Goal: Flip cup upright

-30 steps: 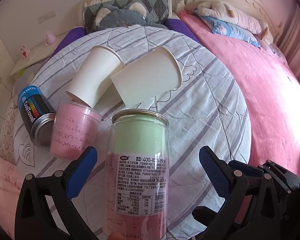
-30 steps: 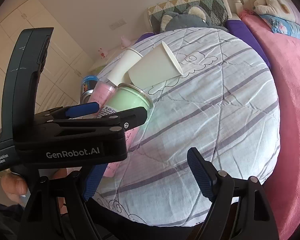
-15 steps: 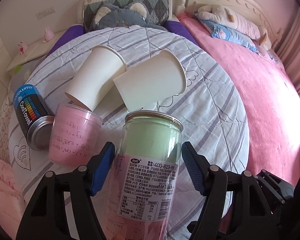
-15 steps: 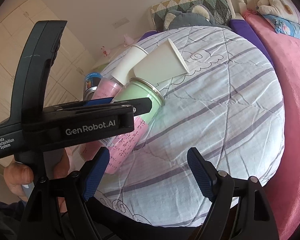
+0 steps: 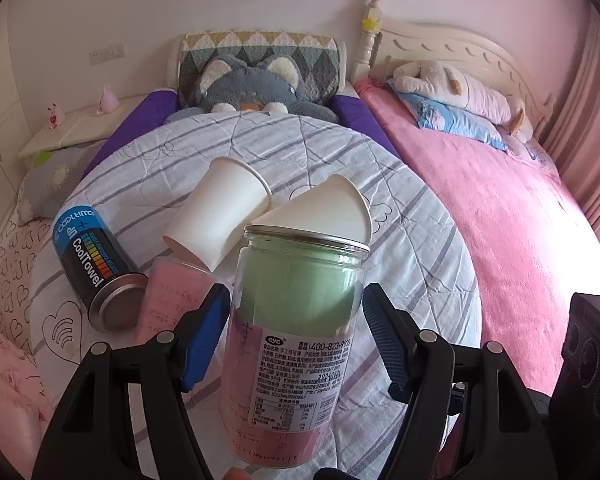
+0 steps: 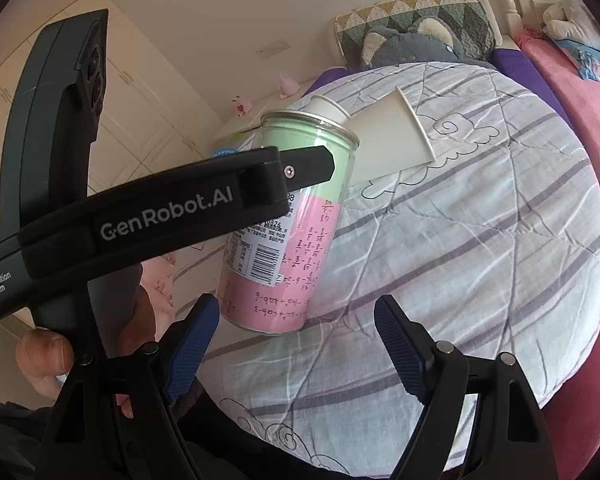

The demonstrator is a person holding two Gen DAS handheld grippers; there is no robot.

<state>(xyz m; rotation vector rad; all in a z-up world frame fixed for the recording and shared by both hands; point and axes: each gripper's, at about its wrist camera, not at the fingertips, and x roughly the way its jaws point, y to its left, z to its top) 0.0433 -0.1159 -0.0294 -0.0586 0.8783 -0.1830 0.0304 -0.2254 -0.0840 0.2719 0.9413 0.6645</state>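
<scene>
My left gripper (image 5: 298,334) is shut on a clear plastic jar (image 5: 296,344) with a green and pink paper lining and a printed label. The jar stands nearly upright, metal rim up, its base on or just above the striped quilt. It also shows in the right wrist view (image 6: 288,232), with the left gripper's black body (image 6: 160,216) across it. My right gripper (image 6: 296,344) is open and empty, low in front of the jar. Two white paper cups (image 5: 224,216) (image 5: 324,212) lie on their sides behind the jar.
A pink-lined clear cup (image 5: 172,300) and a black and blue CoolTowel can (image 5: 92,264) lie on their sides at the left. The round striped quilt (image 6: 480,240) drops off at its edges. A pink bed (image 5: 500,220) lies at the right, a grey plush toy (image 5: 252,88) at the back.
My left gripper closed on the jar and tilted it up from lying to nearly upright. The right gripper stayed open and barely moved.
</scene>
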